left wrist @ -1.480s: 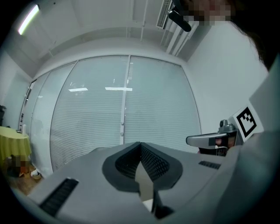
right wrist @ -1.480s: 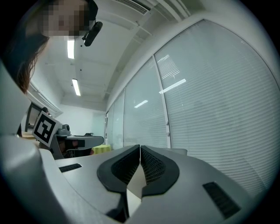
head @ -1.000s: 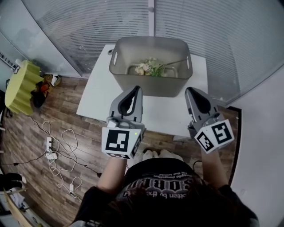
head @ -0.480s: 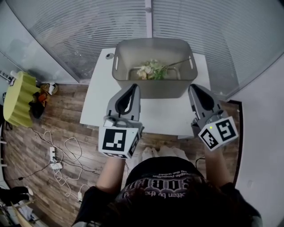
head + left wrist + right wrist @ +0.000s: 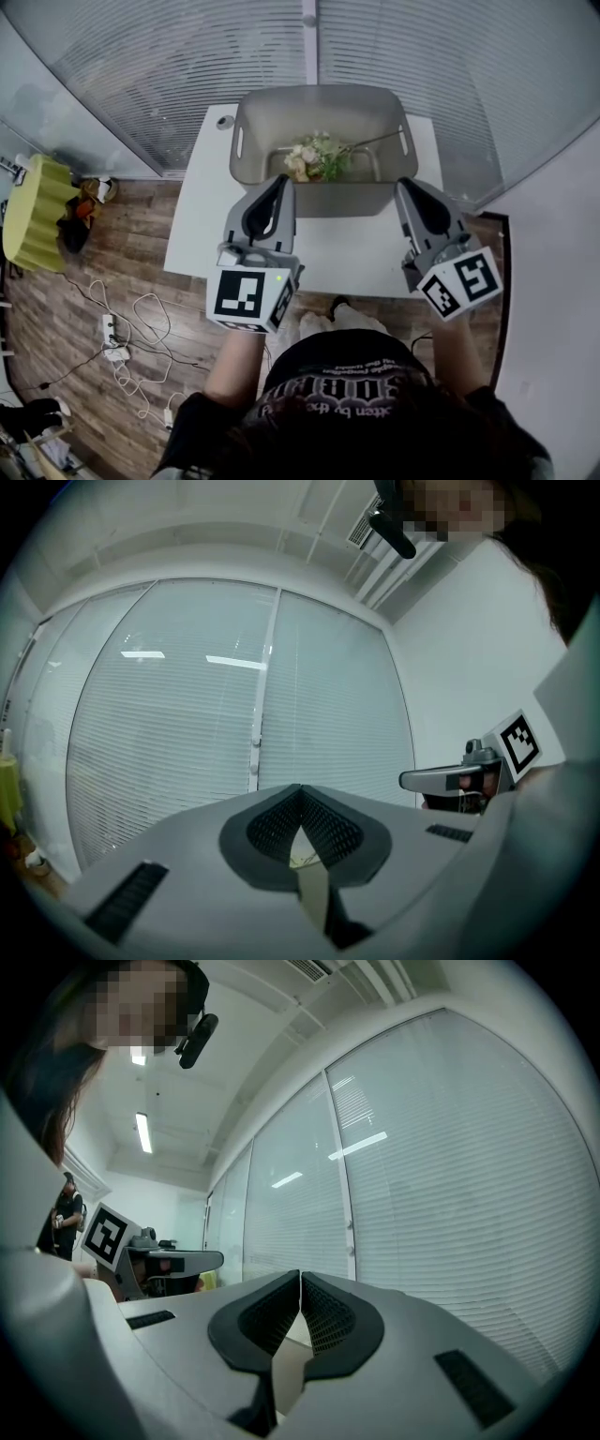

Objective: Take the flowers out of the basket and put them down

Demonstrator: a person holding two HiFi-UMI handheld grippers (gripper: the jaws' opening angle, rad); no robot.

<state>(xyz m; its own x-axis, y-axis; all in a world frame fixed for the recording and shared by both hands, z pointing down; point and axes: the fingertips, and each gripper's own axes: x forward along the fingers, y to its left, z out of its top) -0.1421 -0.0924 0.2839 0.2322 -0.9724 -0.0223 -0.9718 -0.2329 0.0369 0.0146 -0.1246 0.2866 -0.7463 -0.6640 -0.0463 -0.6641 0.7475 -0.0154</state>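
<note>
A grey plastic basket (image 5: pixel 251 127) stands at the far side of a white table (image 5: pixel 211 216). Inside it lies a small bunch of cream flowers (image 5: pixel 315 157) with green leaves, its stem pointing right. My left gripper (image 5: pixel 284 178) hovers over the table just short of the basket's near wall, jaws shut with nothing between them. My right gripper (image 5: pixel 403 185) is level with it near the basket's right corner, also shut and empty. In the left gripper view the left gripper (image 5: pixel 300 789) points level at the window blinds. The right gripper (image 5: pixel 300 1277) faces the same blinds in its own view.
Glass walls with blinds (image 5: pixel 187 56) close off the space behind the table. On the wooden floor to the left lie white cables with a power strip (image 5: pixel 111 330) and a yellow-green ribbed object (image 5: pixel 30 211). My other gripper (image 5: pixel 459 775) shows at the right of the left gripper view.
Both grippers have moved forward over the table toward the basket's near wall. Their jaws have stayed shut. The flowers have not moved in the basket.
</note>
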